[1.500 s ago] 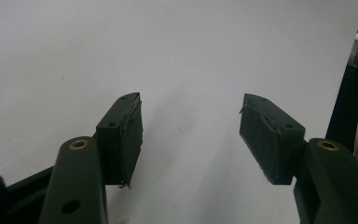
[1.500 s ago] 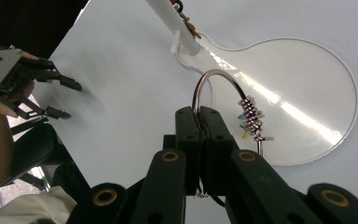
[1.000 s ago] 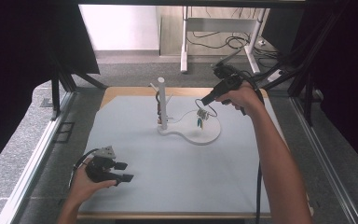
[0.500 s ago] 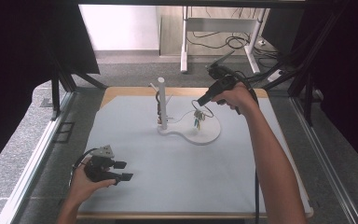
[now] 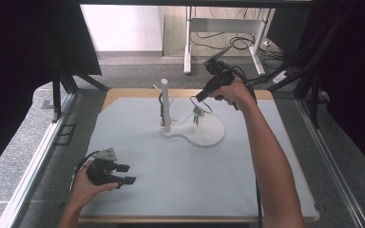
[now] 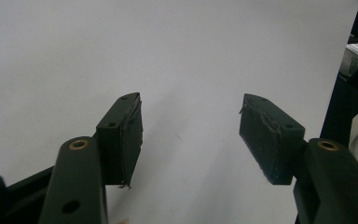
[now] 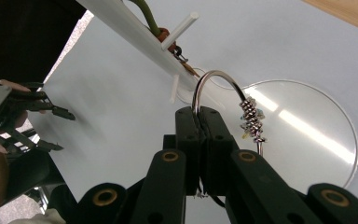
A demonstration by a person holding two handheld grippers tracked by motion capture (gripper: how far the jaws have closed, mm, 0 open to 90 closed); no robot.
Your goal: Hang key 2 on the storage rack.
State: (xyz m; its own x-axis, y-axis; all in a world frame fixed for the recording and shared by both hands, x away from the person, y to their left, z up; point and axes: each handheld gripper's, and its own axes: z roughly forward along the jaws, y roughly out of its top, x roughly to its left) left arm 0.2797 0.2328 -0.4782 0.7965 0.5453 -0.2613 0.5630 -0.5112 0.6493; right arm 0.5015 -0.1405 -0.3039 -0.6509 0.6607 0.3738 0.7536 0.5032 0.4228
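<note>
Hanging step under way: right gripper (image 7: 200, 116), jaws clamped on a beaded bangle (image 7: 242, 112), holds it above the white stand (image 5: 166, 102) near the tabletop's far edge. Left gripper (image 5: 123, 174) rests, jaws apart, near-left corner. Next move likely calls for threading the ring over a peg (image 7: 181, 31).

I see a pale grey mat (image 5: 171, 180) covering a wooden tabletop (image 5: 133, 92), grey carpeted floor (image 5: 24, 142) around it, and beyond the far edge a white desk leg (image 5: 188, 42) with black cables (image 5: 240, 43) trailing.
</note>
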